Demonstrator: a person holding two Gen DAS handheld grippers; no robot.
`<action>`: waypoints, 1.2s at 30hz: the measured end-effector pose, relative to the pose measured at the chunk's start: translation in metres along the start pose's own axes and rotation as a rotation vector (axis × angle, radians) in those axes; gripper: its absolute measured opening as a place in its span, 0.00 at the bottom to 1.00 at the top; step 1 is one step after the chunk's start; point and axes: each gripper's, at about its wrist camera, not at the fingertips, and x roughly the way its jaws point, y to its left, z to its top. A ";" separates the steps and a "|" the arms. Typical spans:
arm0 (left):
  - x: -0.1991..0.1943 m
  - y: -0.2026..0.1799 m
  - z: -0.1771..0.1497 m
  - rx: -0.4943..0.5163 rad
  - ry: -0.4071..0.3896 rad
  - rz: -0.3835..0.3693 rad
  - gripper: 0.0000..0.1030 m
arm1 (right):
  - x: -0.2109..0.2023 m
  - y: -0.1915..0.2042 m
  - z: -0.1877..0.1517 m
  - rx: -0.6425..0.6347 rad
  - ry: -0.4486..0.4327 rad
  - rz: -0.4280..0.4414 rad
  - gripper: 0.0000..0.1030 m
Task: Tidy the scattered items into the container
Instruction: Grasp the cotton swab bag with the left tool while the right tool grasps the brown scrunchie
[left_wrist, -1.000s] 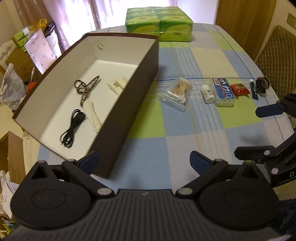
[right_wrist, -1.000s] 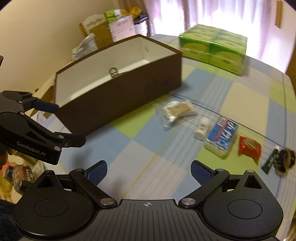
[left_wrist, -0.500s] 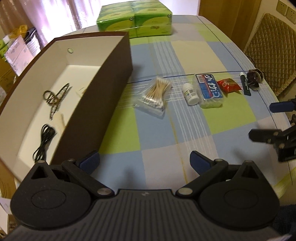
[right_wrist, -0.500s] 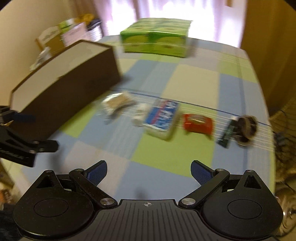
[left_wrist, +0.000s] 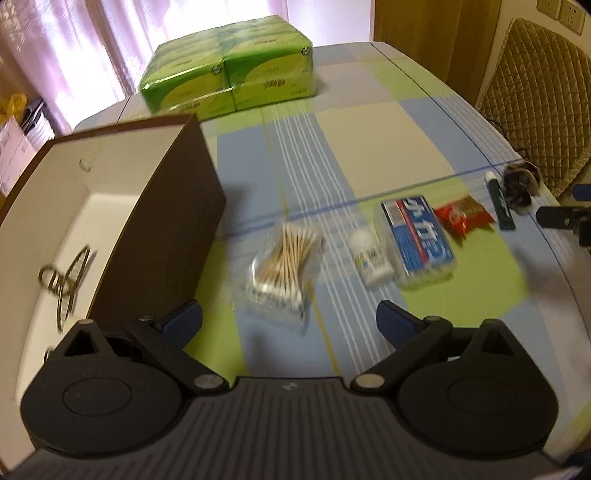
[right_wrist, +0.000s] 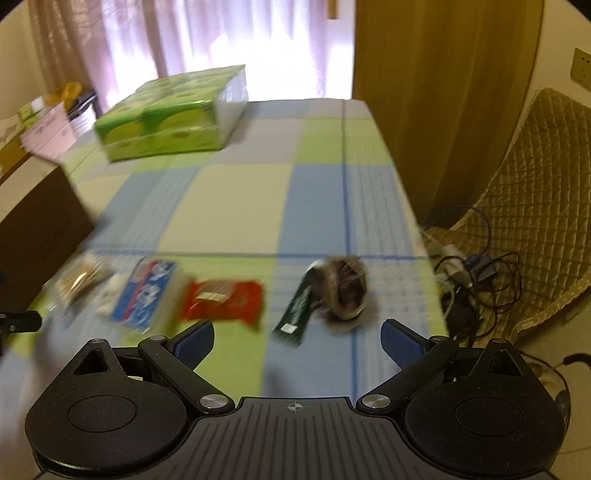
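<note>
1. The left gripper (left_wrist: 288, 325) hangs low in the left wrist view with its blue-padded fingers spread wide and nothing between them, above the checked blue, green and cream cloth of the counter (left_wrist: 369, 155).
2. The right gripper (right_wrist: 297, 341) is likewise spread and empty at the bottom of the right wrist view.
3. The dark brown rectangular box with a white inside (left_wrist: 177, 206) fills the left of the left wrist view; a bronze metal hair claw (left_wrist: 62, 280) lies on its floor.
4. A row of loose things runs across the middle of the left wrist view: a clear bag of wooden cotton swabs (left_wrist: 284, 262), a small white bottle (left_wrist: 371, 258), a clear case with a blue label (left_wrist: 415, 240) just beside the bottle, a red snack packet (left_wrist: 463, 216), a dark green tube (left_wrist: 500, 203) and a dark furry hair tie (left_wrist: 519, 182).
5. In the right wrist view the green tube (right_wrist: 295, 312) and hair tie (right_wrist: 343, 290) touch, just ahead of the fingers; the view is blurred.
6. A green wrapped multipack (left_wrist: 229, 81) sits at the counter's far end.
</note>
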 end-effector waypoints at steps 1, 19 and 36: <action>0.006 -0.001 0.005 0.009 -0.006 0.004 0.95 | 0.005 -0.005 0.003 0.003 0.000 -0.005 0.98; 0.083 -0.003 0.034 0.094 0.057 0.030 0.52 | 0.061 -0.033 0.023 -0.021 0.039 0.009 0.46; 0.021 0.007 -0.026 -0.040 0.090 -0.120 0.20 | 0.001 -0.006 0.004 0.018 0.096 0.159 0.23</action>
